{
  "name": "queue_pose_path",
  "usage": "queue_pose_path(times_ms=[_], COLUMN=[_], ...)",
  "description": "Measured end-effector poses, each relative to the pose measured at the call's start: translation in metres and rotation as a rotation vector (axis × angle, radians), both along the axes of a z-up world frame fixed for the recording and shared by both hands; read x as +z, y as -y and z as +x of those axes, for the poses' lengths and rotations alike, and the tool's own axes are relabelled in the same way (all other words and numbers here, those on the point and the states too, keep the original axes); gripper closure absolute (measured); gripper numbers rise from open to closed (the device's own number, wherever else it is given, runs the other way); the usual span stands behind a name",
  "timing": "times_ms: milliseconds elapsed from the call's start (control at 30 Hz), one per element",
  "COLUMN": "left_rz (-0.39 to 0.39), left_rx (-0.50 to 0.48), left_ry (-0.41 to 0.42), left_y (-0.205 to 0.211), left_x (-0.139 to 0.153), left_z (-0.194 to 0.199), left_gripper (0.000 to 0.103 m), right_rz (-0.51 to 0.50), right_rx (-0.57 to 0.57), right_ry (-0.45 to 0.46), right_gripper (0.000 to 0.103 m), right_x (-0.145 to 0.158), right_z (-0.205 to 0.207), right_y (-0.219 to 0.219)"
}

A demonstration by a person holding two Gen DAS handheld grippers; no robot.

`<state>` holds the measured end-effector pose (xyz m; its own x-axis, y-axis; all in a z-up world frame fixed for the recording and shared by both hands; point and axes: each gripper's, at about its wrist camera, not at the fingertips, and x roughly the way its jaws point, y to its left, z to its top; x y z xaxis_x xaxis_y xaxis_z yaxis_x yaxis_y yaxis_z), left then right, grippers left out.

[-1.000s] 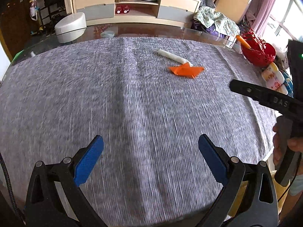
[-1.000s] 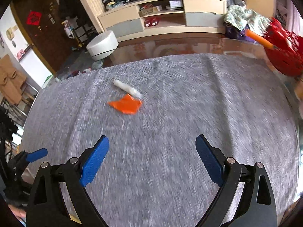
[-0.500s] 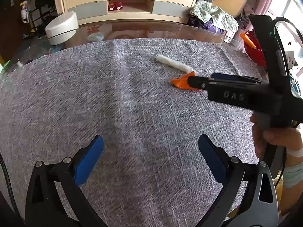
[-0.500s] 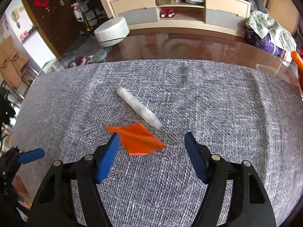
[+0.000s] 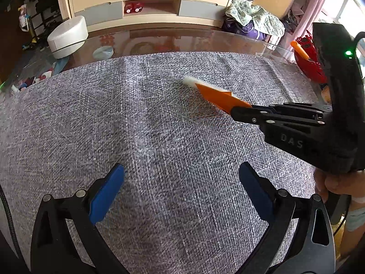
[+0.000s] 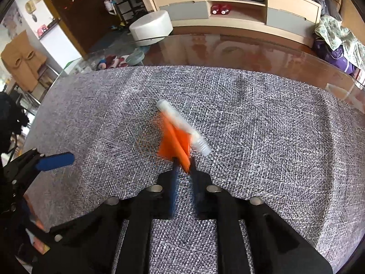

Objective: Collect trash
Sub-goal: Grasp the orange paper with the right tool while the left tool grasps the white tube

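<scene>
A folded orange paper (image 6: 174, 145) lies on the grey cloth (image 6: 262, 137), and the jaws of my right gripper (image 6: 183, 162) are closing on its near corner, pads pressing on it. A white plastic tube (image 6: 166, 110) lies just behind the paper and touches it. In the left wrist view the right gripper (image 5: 237, 111) reaches in from the right, with the orange paper (image 5: 219, 97) sticking out of its tip and the tube's end (image 5: 190, 81) beyond. My left gripper (image 5: 181, 169) stands open over bare cloth, well short of both. Its blue finger (image 6: 54, 161) shows at the left.
The cloth covers a glass table (image 5: 182, 41) whose far strip is bare. A red basket (image 5: 308, 66) with an orange stick stands at the right edge. Beyond the table are a white round stool (image 5: 68, 36) and a low cabinet (image 5: 150, 2). A hand (image 5: 337, 182) holds the right gripper.
My right gripper moved in to the orange paper and shut on its corner, tipping the paper up. The left gripper drifted forward and stayed open.
</scene>
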<state>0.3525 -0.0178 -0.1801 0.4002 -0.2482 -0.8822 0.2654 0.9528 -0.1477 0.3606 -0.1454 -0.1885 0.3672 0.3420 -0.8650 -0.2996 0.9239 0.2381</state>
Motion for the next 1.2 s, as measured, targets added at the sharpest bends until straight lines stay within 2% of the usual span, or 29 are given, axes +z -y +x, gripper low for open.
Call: queue_pose_path(times_ms=[167,433,600,933,1033,1200], left_rz=[0.004,0.021,0.034,-0.021,-0.003,0.084], left_rx=[-0.012,-0.026,-0.032,-0.018,-0.008,-0.021], left_ry=[0.004,0.027,0.033,0.045,0.034,0.052], left_y=[0.009,0.024,0.036,0.069,0.078,0.086], left_x=[0.000,0.002,-0.004,-0.009,-0.017,-0.026], left_z=[0.008,0.036,0.054,0.087,0.099,0.099], left_gripper=[0.008,0.008,0.008,0.009,0.009,0.020], right_rz=[0.038,0.059,0.056,0.062,0.070,0.077], right_rx=[0.024,-0.034,-0.090,-0.131,-0.139,-0.141], right_ry=[0.048,0.128,0.137,0.134,0.137,0.127], right_gripper=[0.095,0.095,0.095,0.095,0.095,0.095], right_x=[0.024,0.056,0.052,0.040,0.040,0.035], right_z=[-0.004,0.010,0.023,0.037,0.040,0.039], right_y=[0.009,0.045,0.063,0.085,0.092,0.096])
